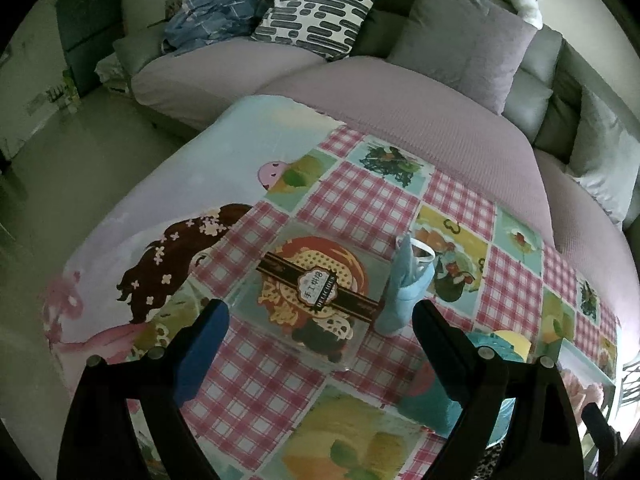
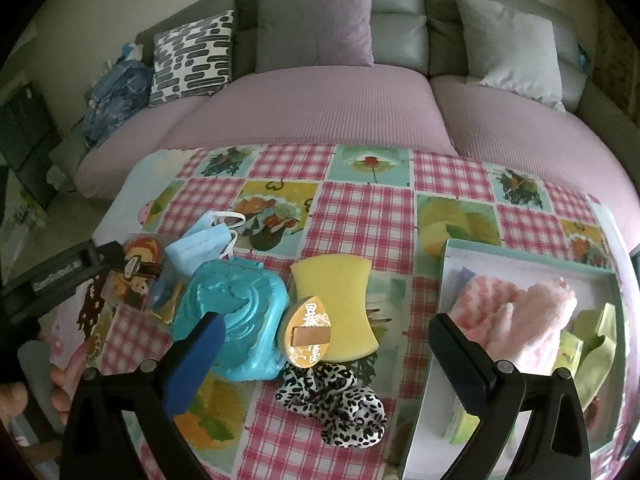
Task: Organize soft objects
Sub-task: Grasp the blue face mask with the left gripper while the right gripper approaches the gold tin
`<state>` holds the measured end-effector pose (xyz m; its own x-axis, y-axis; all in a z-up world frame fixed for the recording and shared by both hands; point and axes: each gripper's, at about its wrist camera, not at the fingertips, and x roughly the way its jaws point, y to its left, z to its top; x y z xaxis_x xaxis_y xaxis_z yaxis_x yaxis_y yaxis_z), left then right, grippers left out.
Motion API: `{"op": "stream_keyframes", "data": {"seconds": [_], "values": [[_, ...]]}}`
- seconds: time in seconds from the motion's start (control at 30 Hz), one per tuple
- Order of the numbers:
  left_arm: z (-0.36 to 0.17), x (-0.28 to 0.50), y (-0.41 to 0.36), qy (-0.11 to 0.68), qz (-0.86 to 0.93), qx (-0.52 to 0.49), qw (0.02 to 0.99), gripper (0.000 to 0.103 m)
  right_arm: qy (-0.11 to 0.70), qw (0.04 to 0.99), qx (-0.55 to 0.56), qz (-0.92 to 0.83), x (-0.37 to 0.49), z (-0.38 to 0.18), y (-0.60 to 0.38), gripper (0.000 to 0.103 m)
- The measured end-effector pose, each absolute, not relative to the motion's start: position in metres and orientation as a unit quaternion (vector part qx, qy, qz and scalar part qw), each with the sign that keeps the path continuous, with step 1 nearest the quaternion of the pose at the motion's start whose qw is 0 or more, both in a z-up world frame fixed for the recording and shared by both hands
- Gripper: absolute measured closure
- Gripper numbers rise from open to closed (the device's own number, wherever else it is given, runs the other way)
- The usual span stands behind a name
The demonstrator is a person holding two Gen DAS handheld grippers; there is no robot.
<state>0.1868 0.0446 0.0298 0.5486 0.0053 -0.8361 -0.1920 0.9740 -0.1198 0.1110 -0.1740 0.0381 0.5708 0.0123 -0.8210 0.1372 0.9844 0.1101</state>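
On the checked tablecloth (image 2: 360,208) lie a blue face mask (image 2: 202,246), a teal squashy pack (image 2: 236,320), a yellow sponge (image 2: 340,304), a gold oval piece (image 2: 308,334) and a leopard-print scrunchie (image 2: 336,400). A white tray (image 2: 452,264) at the right holds a pink fluffy cloth (image 2: 516,316) and a green cloth (image 2: 596,356). My right gripper (image 2: 324,364) is open above the sponge and scrunchie. My left gripper (image 1: 320,344) is open over a clear printed box (image 1: 316,284), with the mask (image 1: 408,284) by its right finger. The left gripper's body shows in the right wrist view (image 2: 60,276).
A sofa with purple seats (image 2: 312,108) runs behind the table, with a patterned cushion (image 2: 192,58), a purple cushion (image 2: 316,20) and a grey cushion (image 2: 516,48). A blue bundle (image 1: 216,8) lies at its left end. Floor (image 1: 80,152) lies left of the table.
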Motion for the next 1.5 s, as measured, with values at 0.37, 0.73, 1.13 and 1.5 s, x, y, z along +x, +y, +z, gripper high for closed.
{"op": "stream_keyframes", "data": {"seconds": [0.37, 0.73, 1.13, 1.5], "values": [[0.027, 0.189, 0.051, 0.483, 0.005, -0.114, 0.868, 0.010, 0.453, 0.877, 0.149, -0.058, 0.111, 0.023, -0.218, 0.007], [0.018, 0.223, 0.021, 0.504, -0.062, -0.076, 0.858, 0.011, 0.468, 0.867, 0.165, -0.049, 0.117, 0.008, -0.226, 0.026], [0.006, 0.252, -0.015, 0.526, -0.106, -0.050, 0.843, 0.045, 0.477, 0.856, 0.194, -0.039, 0.123, -0.003, -0.233, 0.032], [-0.005, 0.253, -0.004, 0.543, -0.110, -0.073, 0.829, 0.060, 0.481, 0.854, 0.195, -0.037, 0.122, -0.005, -0.230, 0.032]]}}
